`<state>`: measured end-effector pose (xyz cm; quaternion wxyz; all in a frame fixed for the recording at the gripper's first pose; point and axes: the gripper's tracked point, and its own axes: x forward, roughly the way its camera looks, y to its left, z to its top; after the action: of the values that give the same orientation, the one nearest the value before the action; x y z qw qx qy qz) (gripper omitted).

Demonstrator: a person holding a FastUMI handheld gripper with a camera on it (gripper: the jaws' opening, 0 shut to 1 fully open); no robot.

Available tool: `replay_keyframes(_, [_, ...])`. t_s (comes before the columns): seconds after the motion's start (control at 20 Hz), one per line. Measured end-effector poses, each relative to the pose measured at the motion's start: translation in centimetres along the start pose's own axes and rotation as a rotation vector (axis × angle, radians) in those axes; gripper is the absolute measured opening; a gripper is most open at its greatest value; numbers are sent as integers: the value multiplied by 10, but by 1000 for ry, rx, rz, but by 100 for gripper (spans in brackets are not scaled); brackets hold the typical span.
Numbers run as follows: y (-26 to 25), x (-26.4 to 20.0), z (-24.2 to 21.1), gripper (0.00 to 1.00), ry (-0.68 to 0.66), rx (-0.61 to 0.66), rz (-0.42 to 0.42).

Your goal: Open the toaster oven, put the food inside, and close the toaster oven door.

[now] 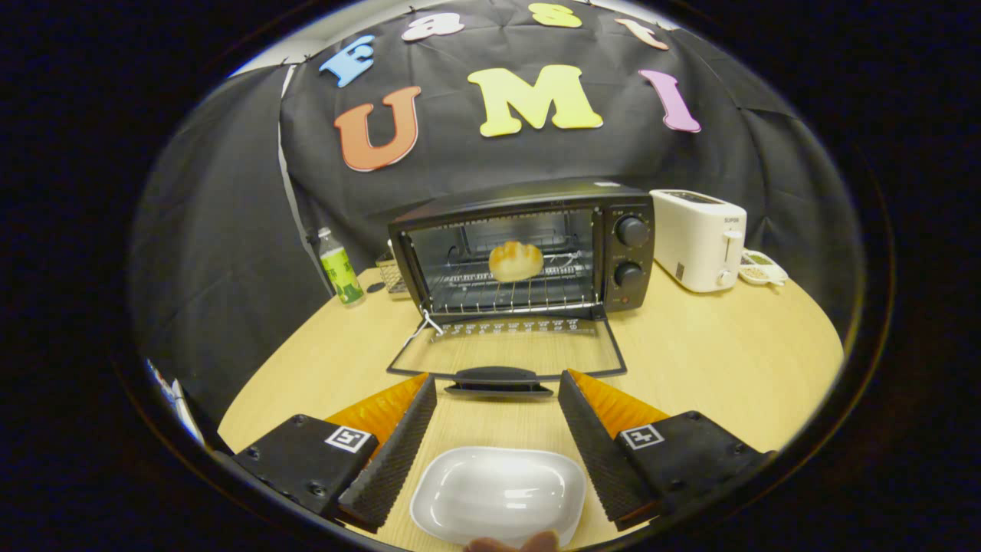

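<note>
The claw (497,399) is held wide open, and nothing is gripped by it. An empty white dish (498,494) is seen on the wooden table (713,360) between the two fingers, on the near side. Just ahead of the fingertips, the door handle (498,379) of the toaster oven (529,245) is found, lying left to right across the claw's path. The glass door (510,349) is folded down flat toward the claw. Farther in, the bread roll (516,261) has been set on the rack. The door probably needs lifting next. A white toaster (699,238) is seen to the right, a bottle (339,268) to the left.
</note>
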<state>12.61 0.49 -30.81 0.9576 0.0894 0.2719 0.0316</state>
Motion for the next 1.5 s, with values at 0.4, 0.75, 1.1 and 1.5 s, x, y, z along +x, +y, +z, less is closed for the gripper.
replay_keyframes(0.4, [-3,42,-48,100,146,-13,-23])
replay_keyframes(0.75, [-9,63,-54,100,173,-53,-70])
replay_keyframes(1.1, [-7,64,-45,100,182,25,-96])
replay_keyframes(1.5, [-2,51,-19,100,109,-1,-104])
